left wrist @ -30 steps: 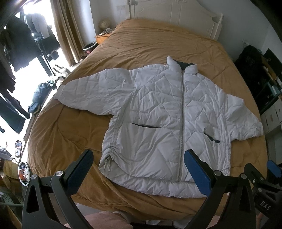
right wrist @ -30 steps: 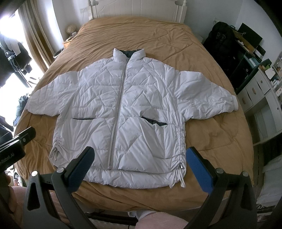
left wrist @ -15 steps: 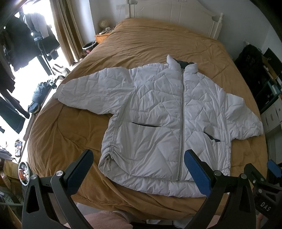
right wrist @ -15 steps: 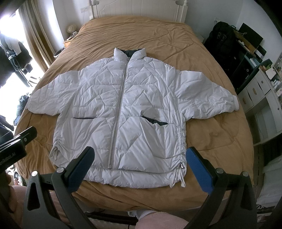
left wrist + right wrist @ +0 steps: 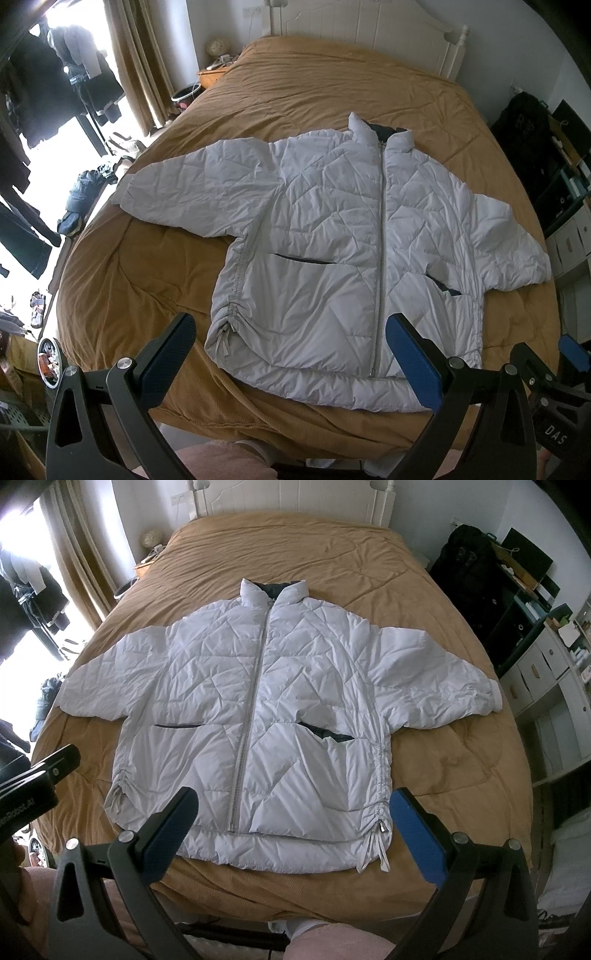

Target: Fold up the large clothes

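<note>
A white quilted puffer jacket (image 5: 332, 236) (image 5: 266, 709) lies flat and zipped on a tan bedspread (image 5: 295, 81) (image 5: 288, 554), sleeves spread to both sides, collar toward the headboard, hem toward me. My left gripper (image 5: 291, 347) hovers open above the hem's left part, nothing between its blue pads. My right gripper (image 5: 293, 821) hovers open above the hem's right half, also holding nothing. Each gripper shows at the edge of the other's view.
A white headboard (image 5: 295, 498) stands at the far end. Curtains and hanging clothes (image 5: 55, 92) are at the left, with clothing on the floor (image 5: 81, 199). Dark shelving and white drawers (image 5: 535, 657) line the right. A person's pink-clad legs (image 5: 332, 941) are at the bed's foot.
Both grippers have barely shifted; the jacket lies as before and both grippers stay open.
</note>
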### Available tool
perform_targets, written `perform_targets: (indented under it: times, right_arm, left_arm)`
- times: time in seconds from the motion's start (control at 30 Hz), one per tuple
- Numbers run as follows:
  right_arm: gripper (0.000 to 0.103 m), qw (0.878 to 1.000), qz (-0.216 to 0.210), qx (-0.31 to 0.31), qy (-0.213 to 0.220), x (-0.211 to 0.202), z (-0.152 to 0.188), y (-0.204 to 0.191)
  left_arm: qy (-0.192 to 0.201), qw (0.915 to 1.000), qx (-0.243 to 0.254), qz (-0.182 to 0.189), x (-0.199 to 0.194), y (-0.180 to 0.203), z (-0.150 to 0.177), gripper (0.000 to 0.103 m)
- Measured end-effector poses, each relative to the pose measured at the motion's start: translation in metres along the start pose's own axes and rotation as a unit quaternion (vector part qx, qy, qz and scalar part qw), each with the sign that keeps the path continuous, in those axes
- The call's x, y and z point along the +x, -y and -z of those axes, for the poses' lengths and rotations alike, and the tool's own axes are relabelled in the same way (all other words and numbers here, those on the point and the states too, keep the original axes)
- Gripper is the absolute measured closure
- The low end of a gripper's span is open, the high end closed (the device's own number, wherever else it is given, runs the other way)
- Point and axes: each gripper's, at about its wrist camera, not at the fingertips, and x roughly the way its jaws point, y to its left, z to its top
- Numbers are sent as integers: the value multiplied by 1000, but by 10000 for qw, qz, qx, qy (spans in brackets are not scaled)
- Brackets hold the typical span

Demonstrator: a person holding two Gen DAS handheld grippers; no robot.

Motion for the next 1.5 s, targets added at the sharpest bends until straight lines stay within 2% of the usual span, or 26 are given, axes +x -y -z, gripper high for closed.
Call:
perform_targets:
  times: [0.9, 1.03, 1.1, 1.17, 1.23, 1.3, 1.4, 1.43, 1.5]
  right_arm:
    - [0, 10000, -29, -15, -12, 1, -4, 2]
    - [0, 9999, -162, 52, -34, 3, 3, 1]
    - [0, 9997, -195, 63, -116, 6, 3, 2]
    - [0, 9996, -181, -91, -179, 7, -1, 2]
    - [0, 9993, -82, -364, -78, 2, -13, 1]
    - [0, 9979, 44, -641, 37, 5, -27, 3]
    - [0, 9966, 354, -727, 139, 23, -54, 15]
    - [0, 9968, 349, -704, 166, 30, -62, 19]
    - [0, 9981, 37, -583, 185, 49, -78, 28]
  left_arm:
    - [-112, 9999, 10, 76, 4, 5, 6, 1]
    - [-363, 9988, -66, 324, 5, -5, -18, 1]
    - [-293, 9990, -106, 317, 3, -21, -44, 1]
    - [-14, 9996, -262, 98, 5, -46, -75, 1]
    - [346, 9982, -449, -187, 13, -78, -102, 0]
    - [450, 9950, -876, -183, 38, -127, -127, 0]
    - [241, 9838, -1779, 30, 95, -209, -143, 0]
    - [101, 9770, -2129, 85, 120, -237, -140, 0]
    - [-213, 9638, -2646, 254, 171, -284, -129, 1]
